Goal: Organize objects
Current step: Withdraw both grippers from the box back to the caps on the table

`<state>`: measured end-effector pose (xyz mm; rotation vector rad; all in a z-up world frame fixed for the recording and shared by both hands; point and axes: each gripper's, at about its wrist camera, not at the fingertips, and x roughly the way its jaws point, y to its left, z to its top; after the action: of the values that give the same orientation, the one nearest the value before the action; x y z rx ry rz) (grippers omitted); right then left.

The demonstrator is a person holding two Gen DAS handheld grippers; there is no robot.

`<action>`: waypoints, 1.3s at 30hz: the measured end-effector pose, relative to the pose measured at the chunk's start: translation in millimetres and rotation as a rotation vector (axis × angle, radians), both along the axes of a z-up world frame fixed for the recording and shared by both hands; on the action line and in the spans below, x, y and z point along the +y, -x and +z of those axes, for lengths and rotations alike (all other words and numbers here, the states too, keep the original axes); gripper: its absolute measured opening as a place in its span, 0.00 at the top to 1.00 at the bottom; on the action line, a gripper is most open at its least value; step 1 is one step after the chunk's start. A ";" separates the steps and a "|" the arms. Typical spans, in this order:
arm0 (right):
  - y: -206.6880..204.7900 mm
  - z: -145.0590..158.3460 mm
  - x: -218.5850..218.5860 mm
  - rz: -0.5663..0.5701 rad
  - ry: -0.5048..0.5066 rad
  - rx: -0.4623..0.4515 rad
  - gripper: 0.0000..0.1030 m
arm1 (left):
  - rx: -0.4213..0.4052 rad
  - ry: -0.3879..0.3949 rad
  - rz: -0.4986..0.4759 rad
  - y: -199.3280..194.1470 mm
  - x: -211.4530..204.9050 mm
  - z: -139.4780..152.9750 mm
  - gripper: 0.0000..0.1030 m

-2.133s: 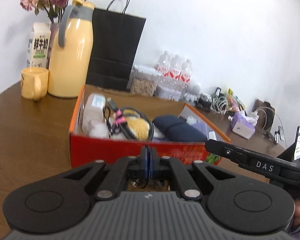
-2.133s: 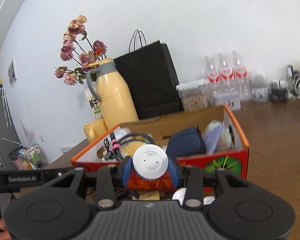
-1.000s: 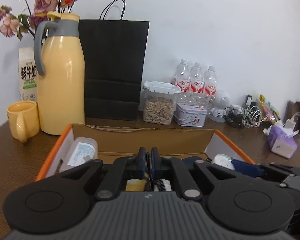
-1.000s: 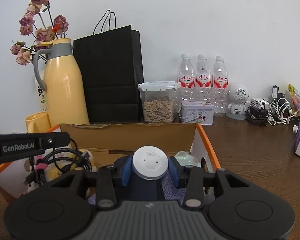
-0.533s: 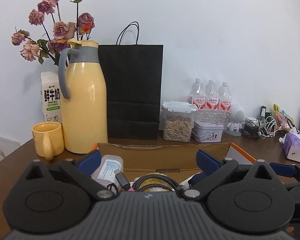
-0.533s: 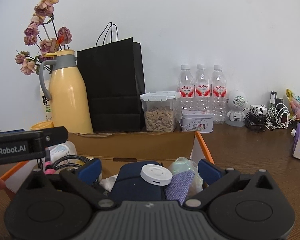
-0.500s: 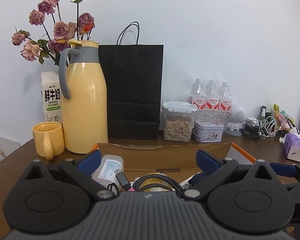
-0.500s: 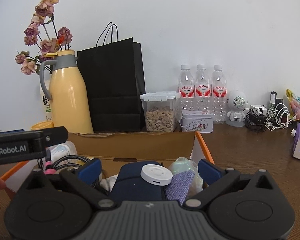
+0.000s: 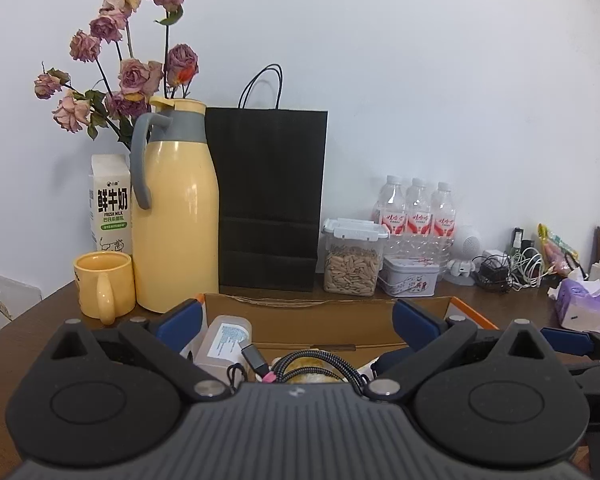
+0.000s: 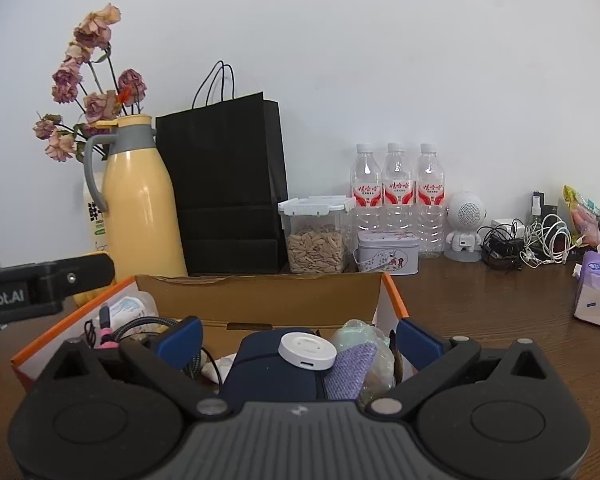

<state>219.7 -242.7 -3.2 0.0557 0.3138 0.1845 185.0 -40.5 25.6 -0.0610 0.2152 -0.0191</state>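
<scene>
Plain white wall (image 9: pixel 420 80), dark brown wooden table (image 10: pixel 500 312), soft even daylight, no strong shadows

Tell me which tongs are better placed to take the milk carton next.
Left. The milk carton is fully visible beside the jug from the open left tongs; from the right tongs it's mostly hidden.

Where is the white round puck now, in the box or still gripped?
In the box: white puck lies on the navy pouch, clear of the open right gripper.
</scene>
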 end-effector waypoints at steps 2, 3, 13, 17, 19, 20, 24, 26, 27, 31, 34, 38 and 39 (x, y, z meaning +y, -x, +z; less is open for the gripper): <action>8.5 0.4 -2.1 0.006 0.002 -0.004 0.00 | -0.004 0.004 -0.006 7.4 3.1 -0.1 0.00; 12.8 0.4 -3.6 0.009 0.004 -0.007 0.00 | -0.002 0.005 -0.006 11.0 4.5 -0.8 0.00; 54.0 -11.5 -20.9 0.026 0.005 0.026 0.00 | 0.055 -0.025 -0.037 44.8 18.0 -20.0 0.00; 66.3 -19.9 -27.3 0.033 0.016 0.060 0.00 | 0.086 -0.032 -0.038 57.3 25.8 -28.9 0.00; 69.4 -24.2 -29.3 0.035 0.019 0.084 0.00 | 0.115 -0.032 -0.032 61.0 30.4 -34.7 0.00; 70.4 -25.7 -29.9 0.036 0.023 0.093 0.00 | 0.131 -0.032 -0.030 61.2 33.0 -37.0 0.00; 72.2 -30.4 -30.9 0.040 0.042 0.120 0.00 | 0.193 -0.023 -0.015 63.3 44.1 -47.8 0.00; 71.5 -32.5 -30.0 0.039 0.052 0.133 0.00 | 0.204 -0.012 -0.006 63.7 48.4 -49.6 0.00; 70.6 -33.5 -29.4 0.039 0.055 0.140 0.00 | 0.207 -0.007 -0.003 63.6 49.7 -49.9 0.00; 64.7 -38.9 -27.0 0.026 0.076 0.178 0.00 | 0.218 -0.011 -0.008 62.2 48.2 -51.6 0.00; 62.4 -41.4 -26.3 0.033 0.077 0.197 0.00 | 0.222 -0.003 -0.013 60.5 49.5 -51.8 0.00; 63.4 -42.8 -28.5 0.046 0.065 0.220 0.06 | 0.227 0.003 -0.010 60.2 50.2 -52.6 0.00; 63.7 -43.6 -29.6 0.045 0.065 0.230 0.06 | 0.228 0.005 -0.012 59.8 50.4 -52.6 0.00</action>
<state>156.0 -272.3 -46.7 0.0052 0.5507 0.2130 125.2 9.9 -27.0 -0.0673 0.4435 -0.0248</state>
